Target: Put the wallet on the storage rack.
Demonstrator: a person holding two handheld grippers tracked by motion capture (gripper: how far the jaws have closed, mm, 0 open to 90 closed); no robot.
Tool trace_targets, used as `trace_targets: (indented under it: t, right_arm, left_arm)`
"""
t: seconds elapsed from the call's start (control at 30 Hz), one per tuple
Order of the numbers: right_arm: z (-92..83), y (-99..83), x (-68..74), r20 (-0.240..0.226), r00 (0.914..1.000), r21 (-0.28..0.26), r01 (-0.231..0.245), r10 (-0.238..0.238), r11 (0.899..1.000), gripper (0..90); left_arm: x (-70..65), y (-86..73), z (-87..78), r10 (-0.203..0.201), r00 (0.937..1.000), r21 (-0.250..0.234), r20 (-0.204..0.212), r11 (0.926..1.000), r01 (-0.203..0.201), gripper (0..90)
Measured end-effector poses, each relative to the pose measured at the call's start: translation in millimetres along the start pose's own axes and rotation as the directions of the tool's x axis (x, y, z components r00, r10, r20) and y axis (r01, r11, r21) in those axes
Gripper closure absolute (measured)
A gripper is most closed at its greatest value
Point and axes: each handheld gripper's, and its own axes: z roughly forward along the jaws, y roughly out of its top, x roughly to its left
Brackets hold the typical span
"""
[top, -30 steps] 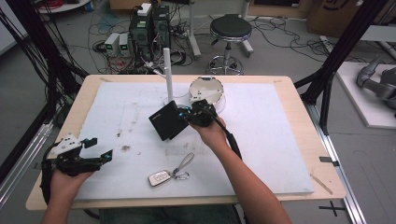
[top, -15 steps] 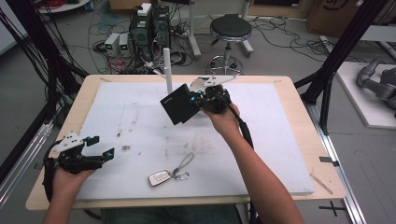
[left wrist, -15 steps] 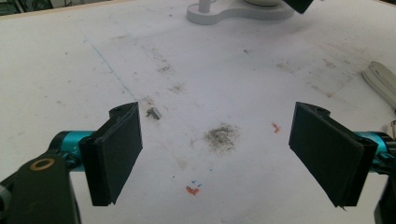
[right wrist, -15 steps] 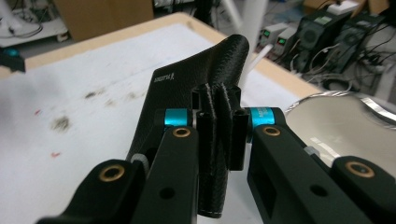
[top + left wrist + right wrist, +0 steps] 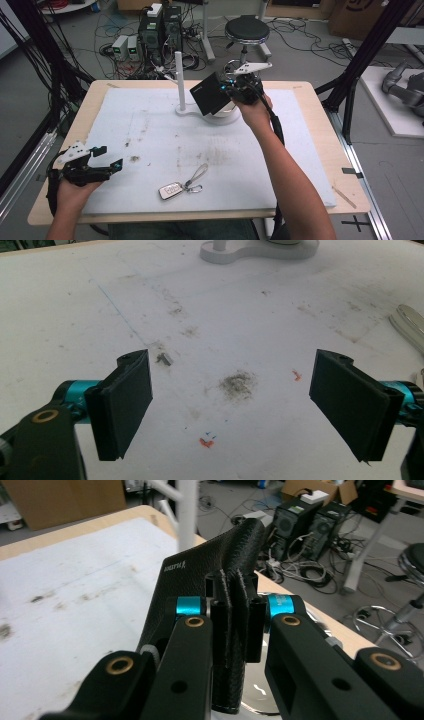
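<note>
Right tongs [image 5: 227, 91] pinch the black wallet [image 5: 210, 93] at its edge — light, pliable, textured, likely secure. Left tongs [image 5: 107, 157] spread, empty.

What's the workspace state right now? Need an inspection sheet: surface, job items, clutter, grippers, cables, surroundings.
Surface: white mat on a wooden table, smudged and stained.
Job's things: black wallet held in the air above the white stand and its round base; car key with loop lying on the mat near the front edge.
Clutter: nothing seen beyond stains.
Grippers: right gripper shut on the wallet; left gripper open, holding nothing, low over the mat.
Cables: tangle on the floor behind the table.
Surroundings: computer towers, stool, black frame posts.
</note>
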Motion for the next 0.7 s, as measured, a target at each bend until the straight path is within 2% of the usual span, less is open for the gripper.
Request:
trace_targets:
  t: [0.13, 0.33, 0.57, 0.7]
  right_arm:
    - [-1.1, 4.4, -13.8, 0.042, 0.9991, 0.003, -0.002, 0.002, 1.000, 86.6]
    - [2.5, 4.0, -23.8, 0.067, 0.9976, 0.000, -0.017, 0.017, 1.000, 86.6]
    - [17.8, -4.7, -36.1, 0.111, 0.9937, 0.057, -0.024, 0.018, 0.998, 86.5]
    - [20.1, -8.7, -40.0, 0.133, 0.9910, 0.075, -0.023, 0.013, 0.997, 86.5]
  left_arm:
    - [0.5, -0.4, -0.4, -0.001, 1.0000, 0.001, -0.004, 1.0000, 0.001, 17.3]
    - [1.2, -1.0, 0.1, -0.003, 1.0000, 0.002, -0.004, 1.0000, 0.003, 17.3]
    - [2.4, -1.6, -0.3, -0.005, 1.0000, 0.000, -0.004, 1.0000, 0.005, 17.3]
    - [3.1, -1.9, 0.0, -0.008, 0.9999, 0.001, -0.006, 1.0000, 0.008, 17.3]
